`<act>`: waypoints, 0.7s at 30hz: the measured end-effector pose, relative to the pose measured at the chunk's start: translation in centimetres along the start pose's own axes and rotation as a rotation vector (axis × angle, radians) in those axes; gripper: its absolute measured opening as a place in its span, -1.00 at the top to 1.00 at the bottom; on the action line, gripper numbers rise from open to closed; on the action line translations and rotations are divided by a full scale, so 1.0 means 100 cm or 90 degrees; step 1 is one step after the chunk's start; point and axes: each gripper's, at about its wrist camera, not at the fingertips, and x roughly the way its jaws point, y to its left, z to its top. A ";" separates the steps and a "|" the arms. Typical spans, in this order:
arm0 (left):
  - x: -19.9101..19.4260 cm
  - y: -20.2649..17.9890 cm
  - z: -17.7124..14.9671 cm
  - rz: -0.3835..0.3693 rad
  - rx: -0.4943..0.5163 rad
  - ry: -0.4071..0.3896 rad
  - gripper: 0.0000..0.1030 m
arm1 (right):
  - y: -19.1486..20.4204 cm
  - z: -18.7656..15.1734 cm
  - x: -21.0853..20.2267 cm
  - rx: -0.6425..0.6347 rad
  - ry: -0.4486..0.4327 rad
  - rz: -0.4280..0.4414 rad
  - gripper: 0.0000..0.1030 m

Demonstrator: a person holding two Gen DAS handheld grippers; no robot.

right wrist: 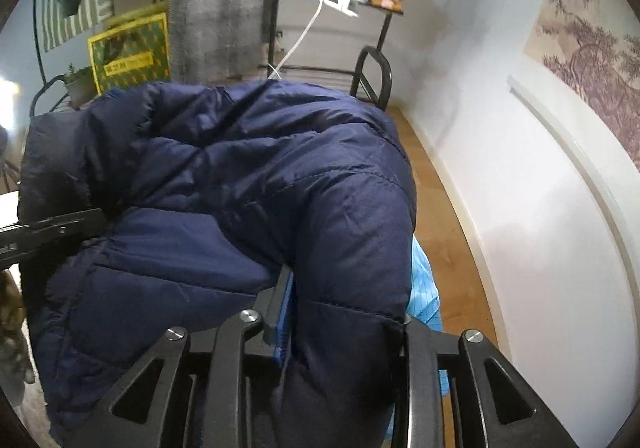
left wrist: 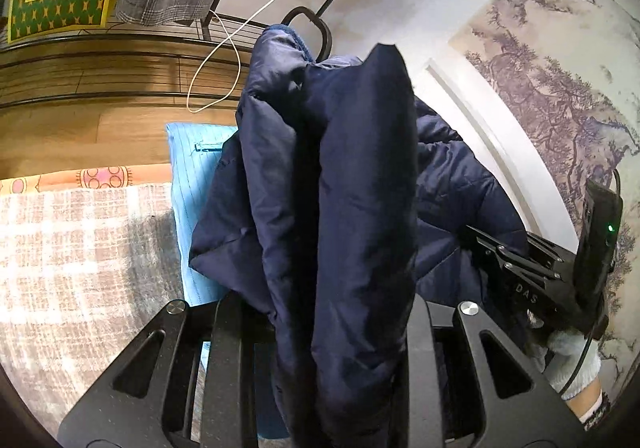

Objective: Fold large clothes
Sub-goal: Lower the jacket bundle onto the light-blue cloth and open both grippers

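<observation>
A large navy puffer jacket [left wrist: 352, 176] fills the middle of the left wrist view and hangs lifted above the bed. My left gripper [left wrist: 340, 328] is shut on a thick fold of it; the fabric hides the fingertips. In the right wrist view the same jacket [right wrist: 240, 184] bulges over my right gripper [right wrist: 340, 312], which is shut on a padded edge. The right gripper also shows in the left wrist view [left wrist: 520, 272], at the jacket's right side. The left gripper shows at the left edge of the right wrist view [right wrist: 52, 232].
A light blue cloth [left wrist: 196, 184] lies under the jacket on a checked bedspread [left wrist: 80, 248]. A black metal rack [right wrist: 376, 72] with hanging clothes stands behind. The white wall [right wrist: 520, 208] is close on the right, over a wooden floor [right wrist: 440, 216].
</observation>
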 end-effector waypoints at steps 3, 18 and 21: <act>0.002 -0.001 -0.003 0.013 0.021 -0.001 0.43 | -0.004 0.000 0.009 0.004 0.008 -0.006 0.30; -0.005 -0.002 -0.016 0.077 0.043 -0.004 -0.26 | -0.027 -0.020 0.038 0.000 0.054 -0.163 0.04; -0.020 0.010 -0.015 0.086 0.021 -0.019 -0.31 | -0.023 -0.021 0.042 0.008 0.056 -0.190 -0.01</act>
